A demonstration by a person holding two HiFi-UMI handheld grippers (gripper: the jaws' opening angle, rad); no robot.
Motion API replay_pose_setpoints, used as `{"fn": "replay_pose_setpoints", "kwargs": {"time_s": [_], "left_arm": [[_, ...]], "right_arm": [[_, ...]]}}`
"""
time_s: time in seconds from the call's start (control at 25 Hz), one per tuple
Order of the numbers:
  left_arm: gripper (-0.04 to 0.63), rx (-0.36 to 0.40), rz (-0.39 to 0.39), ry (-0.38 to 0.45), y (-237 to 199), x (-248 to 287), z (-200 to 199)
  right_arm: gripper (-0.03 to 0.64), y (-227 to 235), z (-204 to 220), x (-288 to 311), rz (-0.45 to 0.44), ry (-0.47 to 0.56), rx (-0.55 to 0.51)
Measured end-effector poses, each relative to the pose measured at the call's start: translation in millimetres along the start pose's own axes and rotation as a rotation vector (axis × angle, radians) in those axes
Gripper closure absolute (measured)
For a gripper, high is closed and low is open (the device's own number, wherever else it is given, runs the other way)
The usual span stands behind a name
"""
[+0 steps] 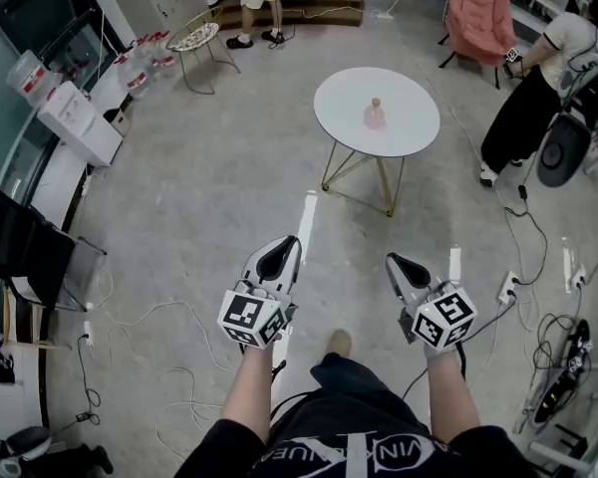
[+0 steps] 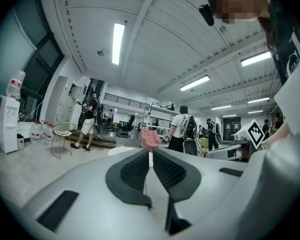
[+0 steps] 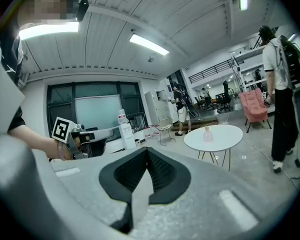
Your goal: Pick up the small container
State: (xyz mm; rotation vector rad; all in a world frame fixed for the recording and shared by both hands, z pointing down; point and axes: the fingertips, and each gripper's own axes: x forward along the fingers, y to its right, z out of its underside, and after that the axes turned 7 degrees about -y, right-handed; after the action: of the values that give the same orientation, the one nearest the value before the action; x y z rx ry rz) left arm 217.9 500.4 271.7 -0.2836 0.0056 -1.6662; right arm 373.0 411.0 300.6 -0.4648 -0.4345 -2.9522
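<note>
A small pink container with a tan cap stands upright near the middle of a round white table. In the right gripper view the container shows on the table well ahead and to the right. My left gripper and right gripper hang side by side over the floor, far short of the table. Both are shut with nothing between the jaws. The left gripper points at the room, with the table mostly hidden behind its jaws. The right gripper has its tips touching.
A pink armchair stands beyond the table. A person in black trousers stands at the right, another person at the back. A wire side table, a water dispenser and bottles line the left wall. Cables trail over the floor.
</note>
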Motion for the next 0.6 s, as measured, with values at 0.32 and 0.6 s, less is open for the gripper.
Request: {"fn": "replay_pose_setpoints", "kwargs": {"time_s": [0.32,0.6], "left_arm": [[0.569,0.001,0.0,-0.004,-33,41,-7],[0.569,-0.034,0.006,0.015,-43,61,-15]], "right_arm": [[0.612,36,-19,33,0.001,0.027,0.021],[0.612,50,-25,39,0.011,0.018,0.012]]}}
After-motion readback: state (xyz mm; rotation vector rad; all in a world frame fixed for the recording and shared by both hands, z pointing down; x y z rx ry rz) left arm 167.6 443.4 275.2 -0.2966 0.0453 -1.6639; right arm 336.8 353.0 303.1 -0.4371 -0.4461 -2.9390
